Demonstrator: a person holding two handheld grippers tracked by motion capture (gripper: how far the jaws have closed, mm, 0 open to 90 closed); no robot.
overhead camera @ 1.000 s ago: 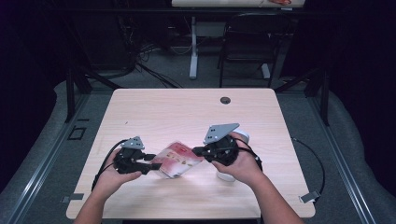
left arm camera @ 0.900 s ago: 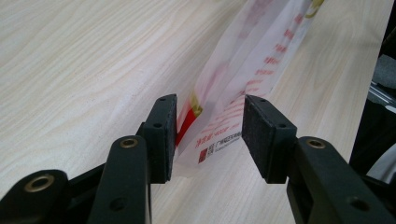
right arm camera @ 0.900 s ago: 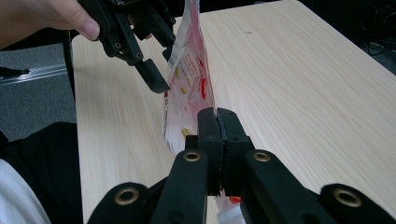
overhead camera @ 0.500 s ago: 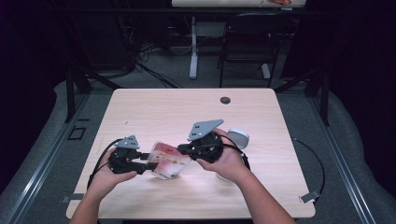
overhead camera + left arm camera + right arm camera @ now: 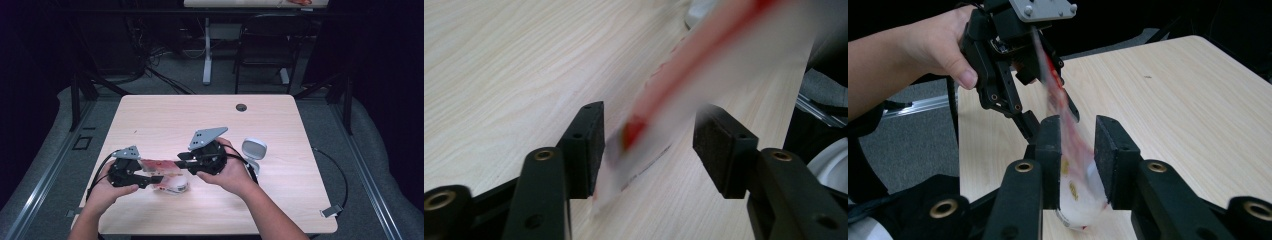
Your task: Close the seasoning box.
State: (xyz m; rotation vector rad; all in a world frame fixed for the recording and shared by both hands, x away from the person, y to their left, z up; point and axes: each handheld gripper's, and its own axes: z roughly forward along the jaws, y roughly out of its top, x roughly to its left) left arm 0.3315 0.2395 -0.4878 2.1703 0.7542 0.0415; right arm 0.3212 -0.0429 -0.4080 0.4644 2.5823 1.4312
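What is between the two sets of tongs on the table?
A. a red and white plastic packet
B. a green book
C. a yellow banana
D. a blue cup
A: the high view shows a red and white packet lying on the table between the left tongs and the right tongs, and each gripper view shows its blurred red and white film between the black pads.

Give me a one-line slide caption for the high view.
Two hand-held tools, left and right, meet over a red-and-white packet on a wooden table.
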